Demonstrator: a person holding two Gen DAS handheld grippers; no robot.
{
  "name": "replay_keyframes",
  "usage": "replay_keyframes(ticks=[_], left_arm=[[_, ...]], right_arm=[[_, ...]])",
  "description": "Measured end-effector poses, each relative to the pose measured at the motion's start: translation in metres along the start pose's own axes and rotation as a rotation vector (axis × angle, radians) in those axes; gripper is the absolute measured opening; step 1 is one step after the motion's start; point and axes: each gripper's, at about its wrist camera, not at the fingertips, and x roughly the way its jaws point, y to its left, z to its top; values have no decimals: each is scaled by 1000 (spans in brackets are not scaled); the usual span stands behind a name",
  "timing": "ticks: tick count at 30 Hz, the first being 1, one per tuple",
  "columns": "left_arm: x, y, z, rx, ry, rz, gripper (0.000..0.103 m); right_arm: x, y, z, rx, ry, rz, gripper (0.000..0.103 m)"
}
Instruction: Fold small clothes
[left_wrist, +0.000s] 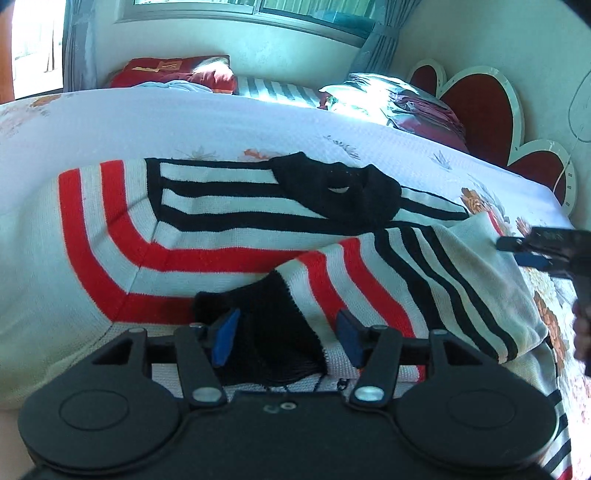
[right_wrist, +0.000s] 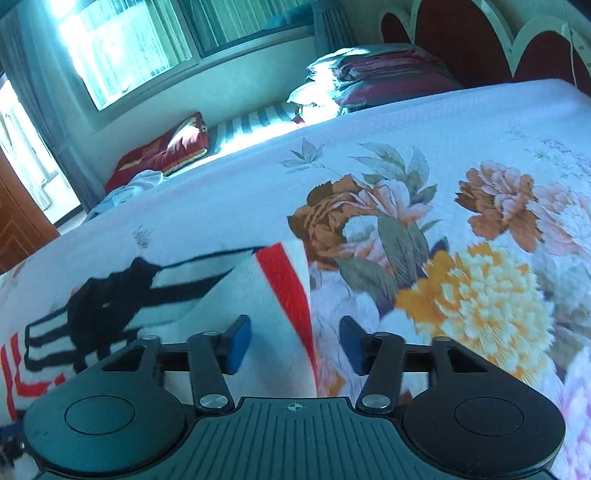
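Observation:
A small knitted sweater (left_wrist: 207, 218) with white, red and black stripes and a black collar (left_wrist: 343, 192) lies flat on the bed. One sleeve is folded across the body, its black cuff (left_wrist: 273, 332) lying between the open jaws of my left gripper (left_wrist: 286, 338). My right gripper (right_wrist: 295, 345) is open over the sweater's red-striped right edge (right_wrist: 291, 291). It also shows in the left wrist view (left_wrist: 528, 253), at the folded sleeve's right edge.
The bed has a white floral bedspread (right_wrist: 461, 258). Red pillows (left_wrist: 173, 74) and folded bedding (left_wrist: 402, 103) lie at its far side under a window. A red heart-shaped headboard (left_wrist: 480, 110) stands at the right.

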Motion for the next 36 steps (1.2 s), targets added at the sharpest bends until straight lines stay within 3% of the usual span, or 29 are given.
replay_keyframes(ticks=[2,4,7,10,14,20,24,28,29,36], left_arm=[[-3,0,-1,6,-4,11,56],[-3,1,-2,9,-4,14,56],[-2,3,-2,21,-3,15,57],[-2,3,-3,39,-6,19,57],[-10,2,-2,32,-17,35,55],[-43,-10,4,45,-109,22,58],[-30,-25,5,89,-88,-2,61],[1,-10,-5,43,14,32,62],[-1,-4,-8,28,-16,16,63],[-8,-5,-6,6,-5,45,61]], right_arm=[[13,-2,9,14,14,5,40],[20,-3,14,12,23,12,19],[24,5,13,-64,23,-18,13],[28,4,9,-151,-17,-129,13],[22,4,11,-177,-28,-123,13],[-1,14,14,-157,-85,-63,13],[11,36,8,-187,-49,-35,13],[30,39,0,-217,-16,-82,13],[31,35,0,-213,-21,-95,13],[9,51,-1,-231,-28,-53,13]])
